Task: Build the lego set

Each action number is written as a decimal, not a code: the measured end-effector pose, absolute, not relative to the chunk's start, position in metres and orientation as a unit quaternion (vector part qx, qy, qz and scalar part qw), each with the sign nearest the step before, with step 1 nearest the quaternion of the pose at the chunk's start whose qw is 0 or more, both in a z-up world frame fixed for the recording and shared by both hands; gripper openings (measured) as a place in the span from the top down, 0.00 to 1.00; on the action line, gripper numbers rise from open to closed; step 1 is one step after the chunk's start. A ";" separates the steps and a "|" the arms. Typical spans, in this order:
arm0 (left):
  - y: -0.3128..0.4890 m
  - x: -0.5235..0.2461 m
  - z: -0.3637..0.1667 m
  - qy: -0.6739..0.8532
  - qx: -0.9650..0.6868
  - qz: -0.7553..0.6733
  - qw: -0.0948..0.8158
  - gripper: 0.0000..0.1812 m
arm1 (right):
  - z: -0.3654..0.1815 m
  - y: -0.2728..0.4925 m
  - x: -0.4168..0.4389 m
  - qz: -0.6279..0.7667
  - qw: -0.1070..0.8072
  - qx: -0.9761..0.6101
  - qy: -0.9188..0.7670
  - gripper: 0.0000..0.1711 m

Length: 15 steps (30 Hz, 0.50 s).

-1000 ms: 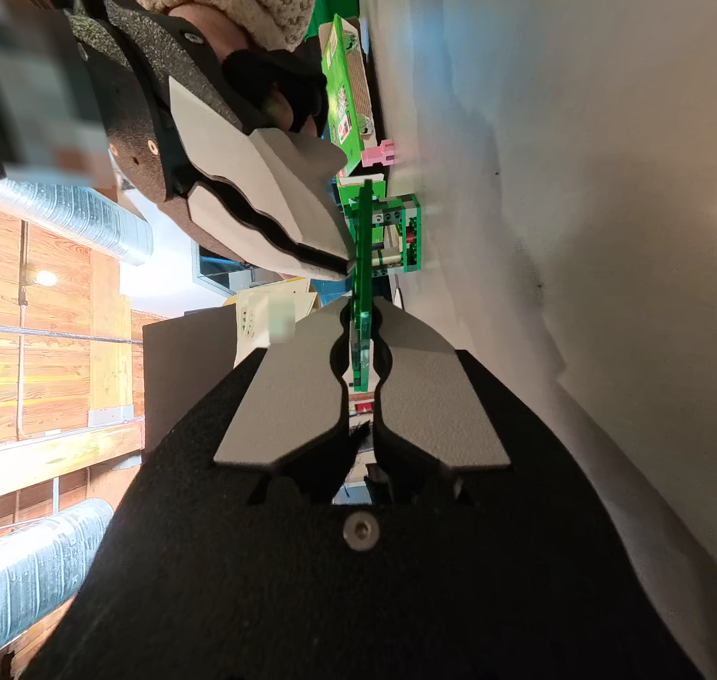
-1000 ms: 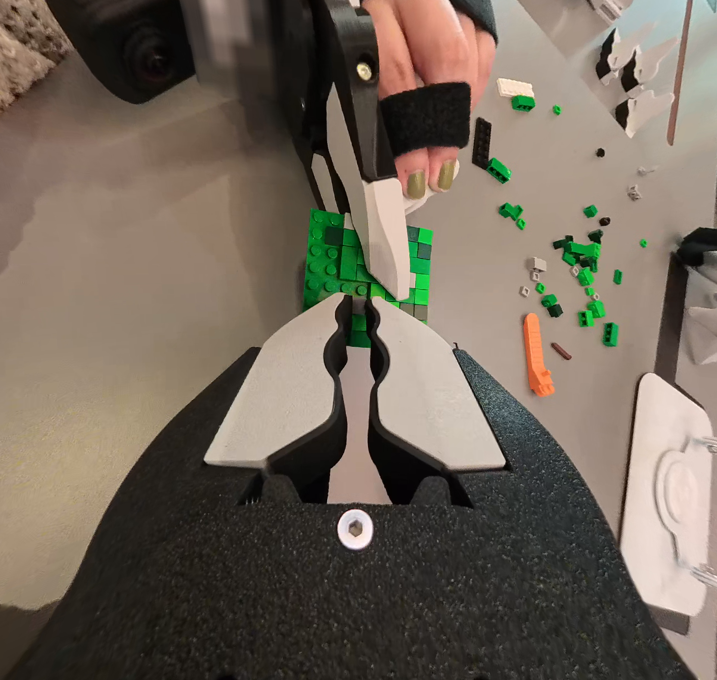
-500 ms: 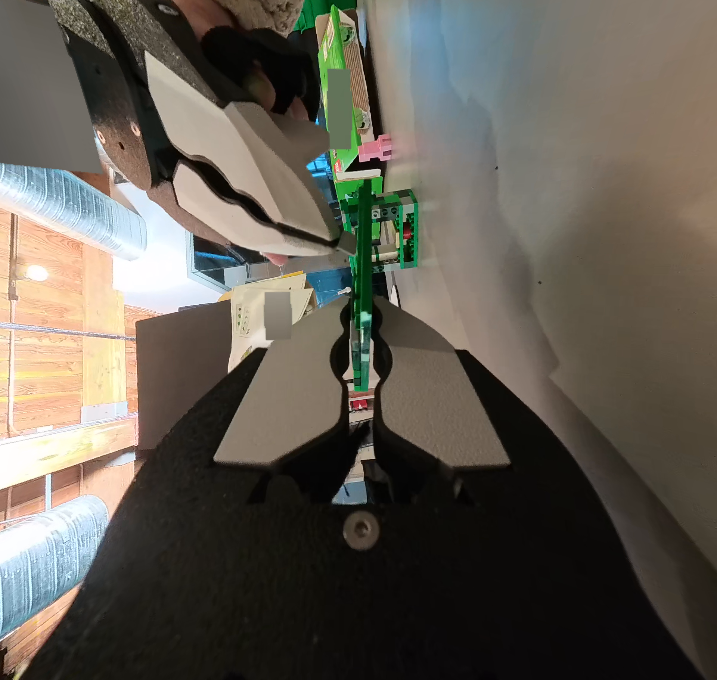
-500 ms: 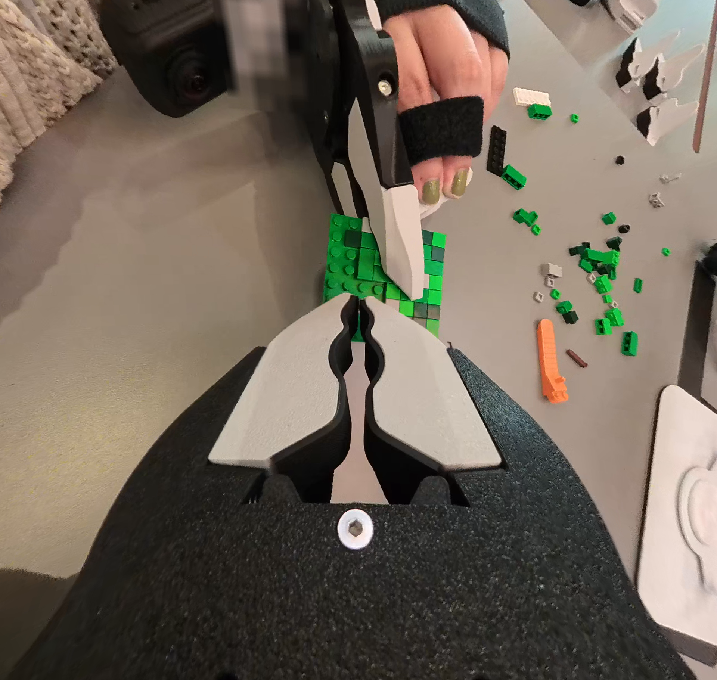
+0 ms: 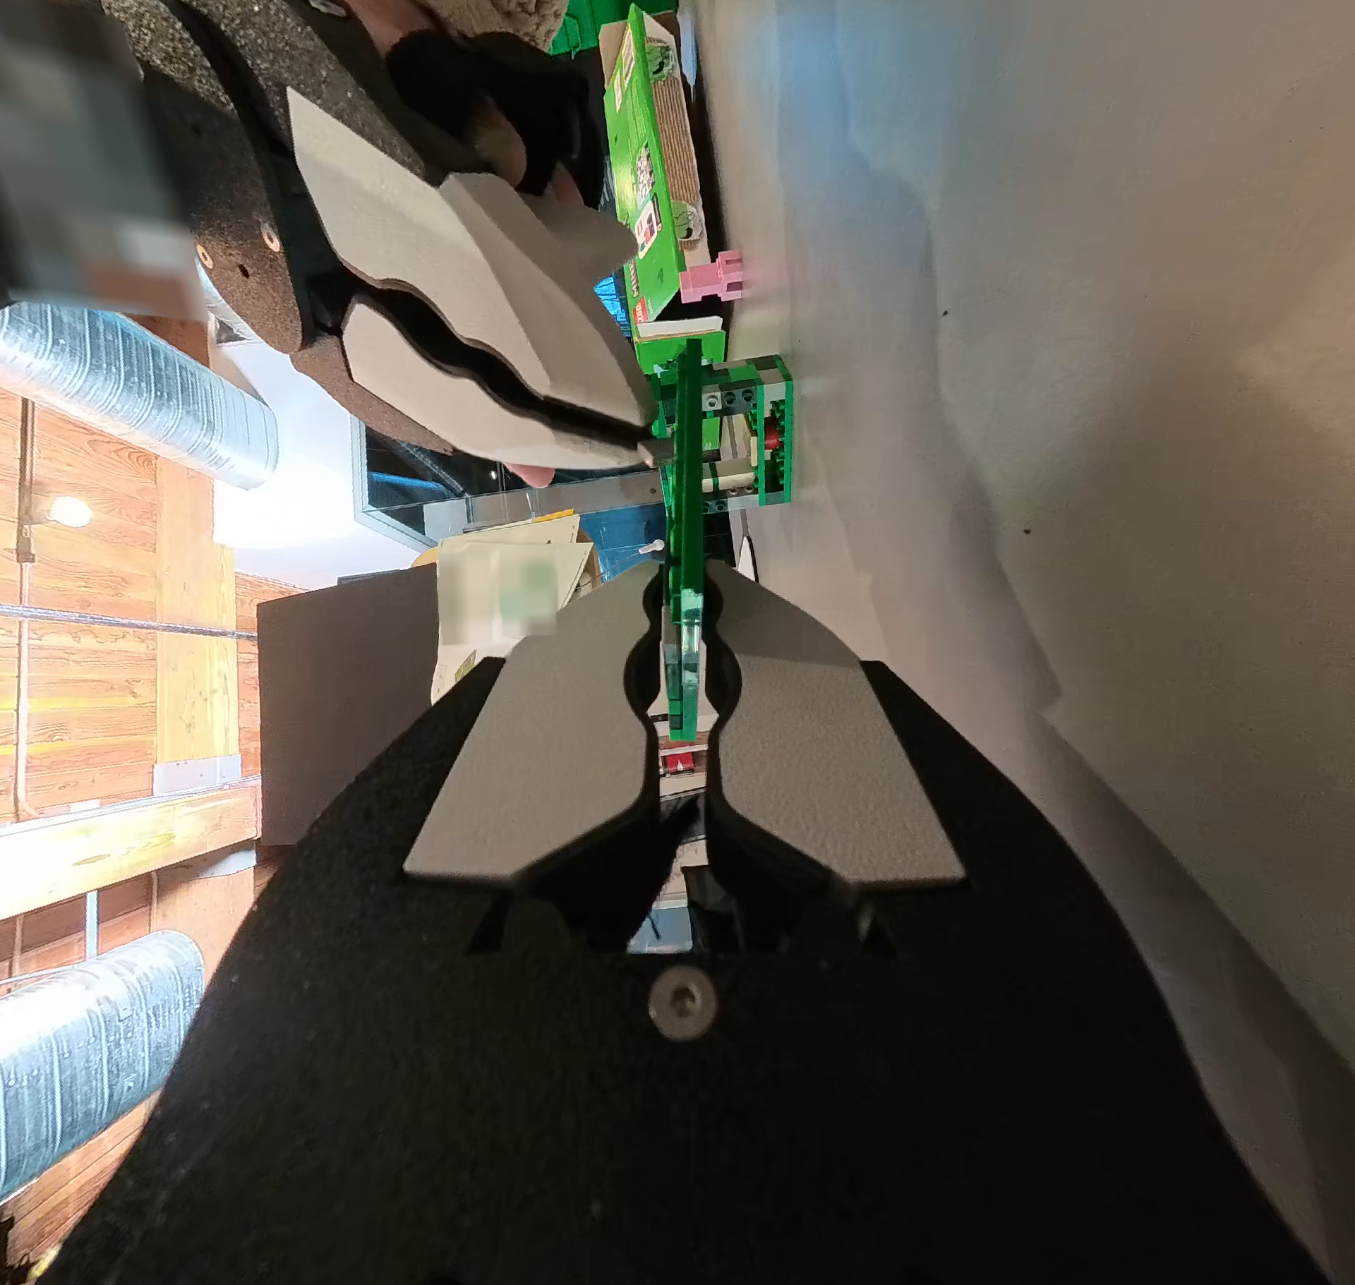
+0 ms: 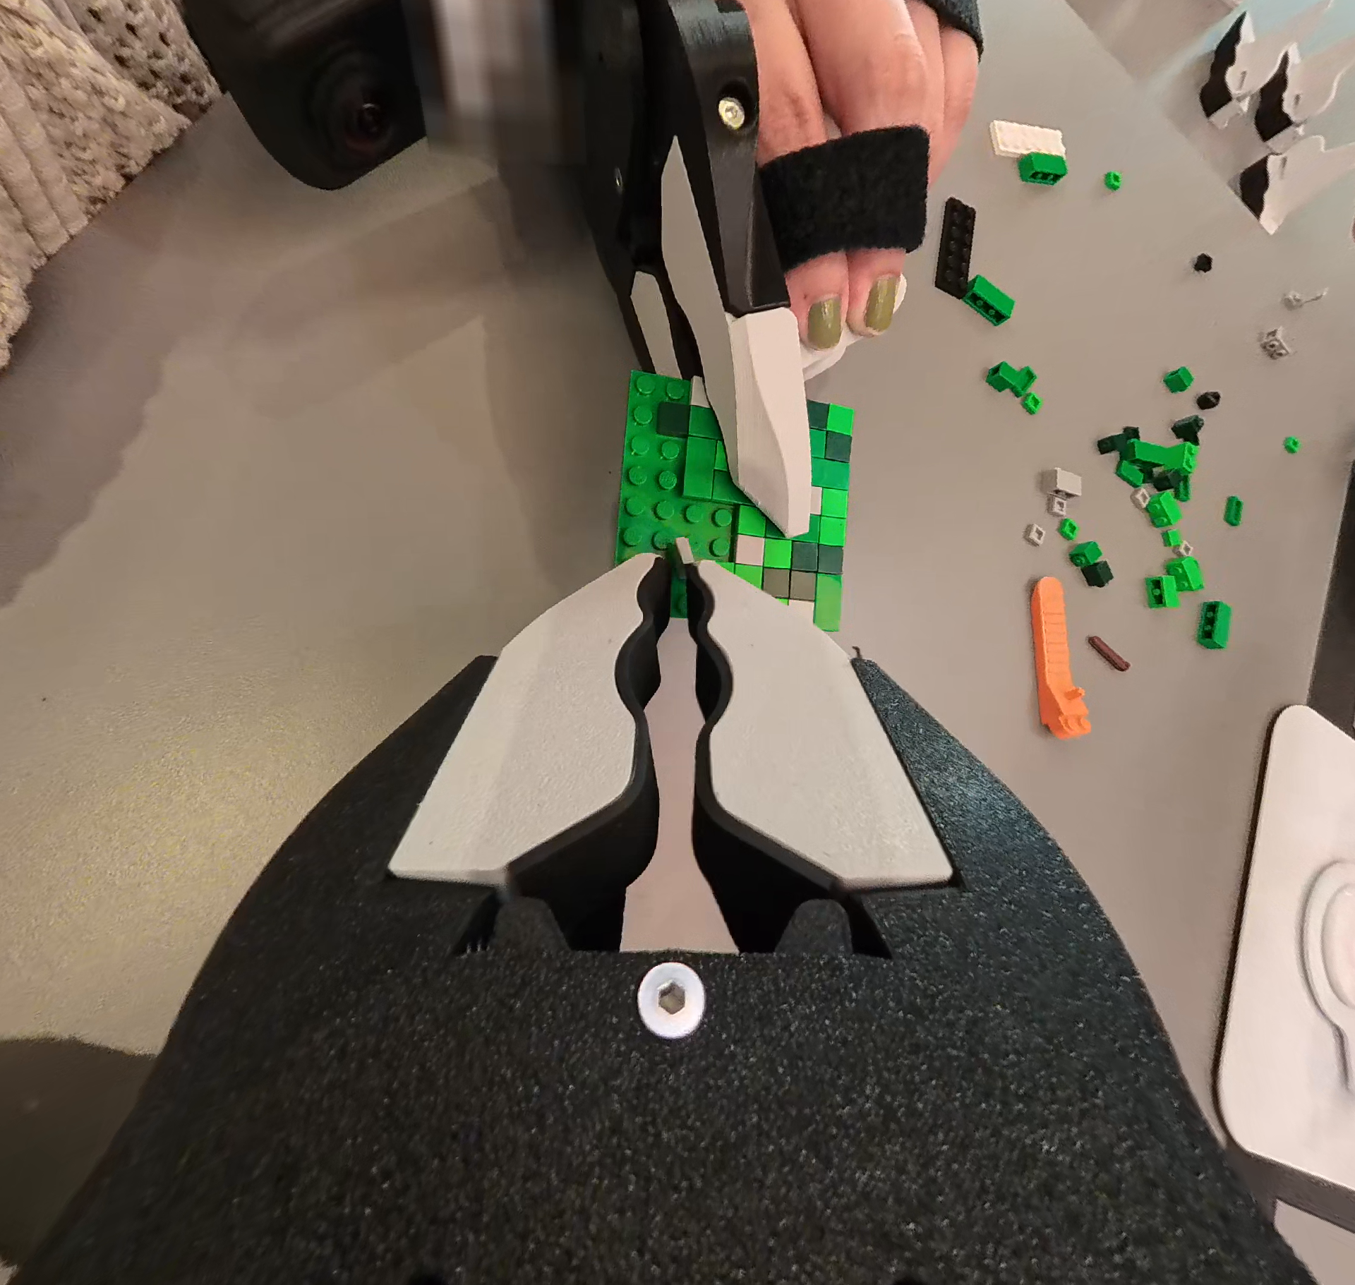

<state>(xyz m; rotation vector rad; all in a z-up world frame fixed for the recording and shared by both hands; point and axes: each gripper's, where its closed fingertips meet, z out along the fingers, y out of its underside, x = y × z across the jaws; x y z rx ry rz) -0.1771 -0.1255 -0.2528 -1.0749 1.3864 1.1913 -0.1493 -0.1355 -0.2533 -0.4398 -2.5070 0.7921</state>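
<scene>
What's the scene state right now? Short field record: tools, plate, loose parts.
left tool: shut on green plate, gripping its edge
green plate: partly tiled; bare studs on one side
right tool: shut on small light tile, tips at the plate's studded area
small light tile: pinched at the right tool's tips
loose bricks: scattered on grey table beside the plate
orange separator: lying on the table, untouched

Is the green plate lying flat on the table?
No. The left gripper holds the plate by its edge, up off the table.
</scene>
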 end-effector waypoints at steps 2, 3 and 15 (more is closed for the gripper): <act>-0.125 -0.177 -0.253 0.571 -0.443 0.490 0.488 0.97 | -0.253 -0.136 -0.150 0.289 0.237 -0.159 -0.914 0.98; -0.125 -0.177 -0.253 0.571 -0.443 0.490 0.487 0.97 | -0.253 -0.136 -0.150 0.289 0.239 -0.159 -0.913 0.98; -0.125 -0.178 -0.253 0.571 -0.443 0.491 0.486 0.97 | -0.252 -0.136 -0.151 0.288 0.246 -0.153 -0.913 0.97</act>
